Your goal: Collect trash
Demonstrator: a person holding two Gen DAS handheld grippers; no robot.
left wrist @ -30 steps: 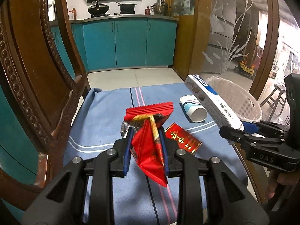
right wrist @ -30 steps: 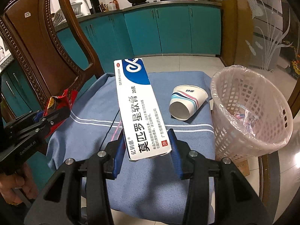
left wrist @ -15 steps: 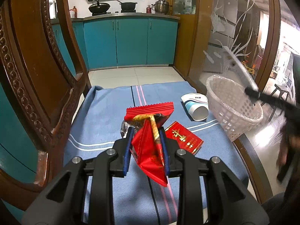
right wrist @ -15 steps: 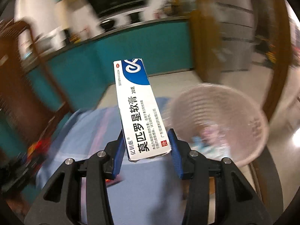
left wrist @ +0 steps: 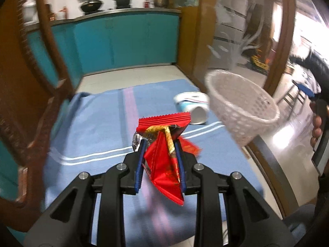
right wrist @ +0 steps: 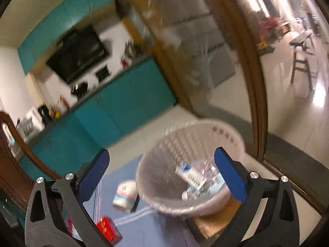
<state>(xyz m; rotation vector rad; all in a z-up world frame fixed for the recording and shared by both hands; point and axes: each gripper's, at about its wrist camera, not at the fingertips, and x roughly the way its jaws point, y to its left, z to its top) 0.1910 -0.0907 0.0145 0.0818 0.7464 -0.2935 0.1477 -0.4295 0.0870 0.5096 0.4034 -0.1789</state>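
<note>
Gripping a red wrapper (left wrist: pixel 162 156), the left gripper (left wrist: pixel 160 156) holds it above the blue cloth (left wrist: pixel 96 127), left of the basket (left wrist: pixel 242 111). The right gripper (right wrist: pixel 162 177) has just been opening; its jaws are wide and empty over the basket, the white box (right wrist: pixel 191 177) inside. Risks: the limp wrapper could catch the rim and fall outside; the paper cup (left wrist: pixel 193 107), on its side beside the basket, may roll.

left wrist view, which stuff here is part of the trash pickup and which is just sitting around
Job:
red wrapper in left hand-held gripper
paper cup
red packet
white basket
blue-white box inside it

Just there:
wooden chair
blue cloth
teal cabinets
</note>
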